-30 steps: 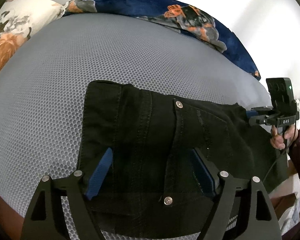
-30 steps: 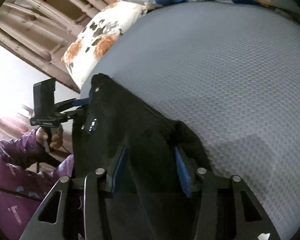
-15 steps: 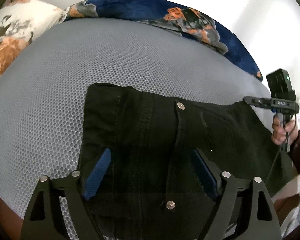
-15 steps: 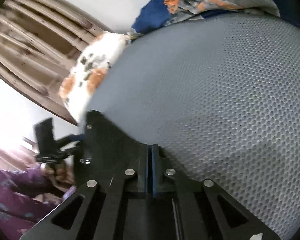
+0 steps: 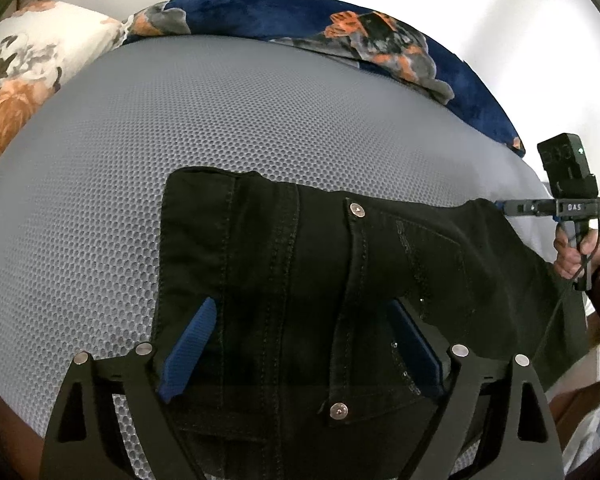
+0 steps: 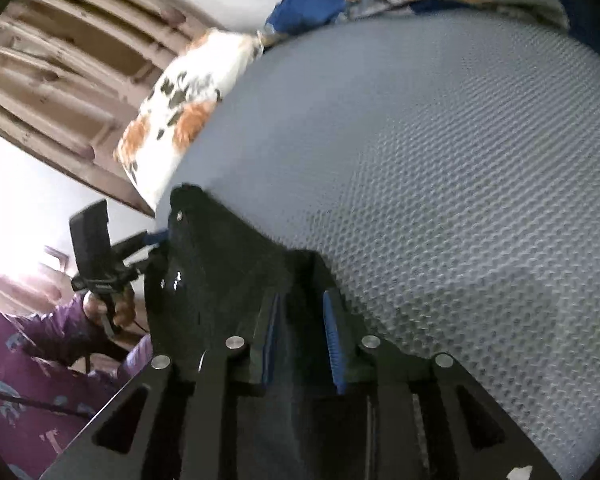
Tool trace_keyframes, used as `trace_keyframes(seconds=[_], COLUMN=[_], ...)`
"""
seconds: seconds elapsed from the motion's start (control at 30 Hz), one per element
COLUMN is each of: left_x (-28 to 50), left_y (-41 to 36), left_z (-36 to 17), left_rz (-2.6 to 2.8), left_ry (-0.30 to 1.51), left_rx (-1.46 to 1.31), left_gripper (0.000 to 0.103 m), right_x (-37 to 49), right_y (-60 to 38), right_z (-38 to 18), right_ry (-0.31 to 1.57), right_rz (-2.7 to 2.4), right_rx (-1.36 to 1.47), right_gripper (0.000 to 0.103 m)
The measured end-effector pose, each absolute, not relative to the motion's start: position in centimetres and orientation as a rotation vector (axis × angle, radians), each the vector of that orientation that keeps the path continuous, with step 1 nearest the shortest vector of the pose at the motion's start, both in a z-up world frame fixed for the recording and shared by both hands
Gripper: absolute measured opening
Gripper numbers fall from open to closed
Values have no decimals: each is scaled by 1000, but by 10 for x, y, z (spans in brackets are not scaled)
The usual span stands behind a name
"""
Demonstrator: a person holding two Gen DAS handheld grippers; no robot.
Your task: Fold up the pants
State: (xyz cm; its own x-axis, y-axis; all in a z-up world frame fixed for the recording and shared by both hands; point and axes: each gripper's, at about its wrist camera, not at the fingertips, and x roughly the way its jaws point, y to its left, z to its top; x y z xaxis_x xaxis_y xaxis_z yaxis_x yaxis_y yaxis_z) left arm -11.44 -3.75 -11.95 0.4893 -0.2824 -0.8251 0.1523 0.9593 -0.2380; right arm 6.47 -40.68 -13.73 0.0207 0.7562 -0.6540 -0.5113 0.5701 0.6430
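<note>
Black pants [image 5: 320, 264] lie flat on a grey mesh bed cover [image 5: 220, 120], waistband rivets showing. My left gripper [image 5: 302, 302] hangs just over the waistband. Its blue pads stand wide apart on either side of the cloth, not pressing it, and the jaws are still opening. My right gripper [image 5: 504, 206] sits at the pants' far right edge. In the right wrist view its jaws [image 6: 301, 296] are opening, the pads a little apart with dark cloth [image 6: 220, 264] bunched between and in front of them. The left gripper [image 6: 156, 236] shows at the pants' other end.
A floral pillow [image 5: 28, 64] and a blue floral blanket [image 5: 340, 28] lie along the far side of the bed. A wooden headboard [image 6: 60, 60] stands behind the pillow [image 6: 180, 112]. A person's hand in a purple sleeve [image 6: 40, 340] holds the left gripper off the bed's edge.
The right gripper's pads closed together half a second ago and now stand slightly apart again. The left gripper's pads have spread a little wider. The pants have hardly shifted.
</note>
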Motion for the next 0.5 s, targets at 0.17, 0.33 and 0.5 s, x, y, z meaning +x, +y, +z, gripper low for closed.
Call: trace_keyframes(seconds=[0.17, 0.33, 0.5], left_x=[-111, -108, -103], left_y=[-40, -41, -30], left_z=[-120, -121, -127], left_rz=[-264, -265, -223], left_ry=[1025, 1016, 987], left_rx=[-134, -118, -170], left_gripper=[91, 91, 91], right_x=[63, 58, 61], right_y=[-385, -379, -388], right_z=[-137, -136, -143], right_ry=[1155, 1102, 1071], right_rz=[1019, 946, 884], right_rx=[210, 135, 205], right_gripper=[7, 4, 3])
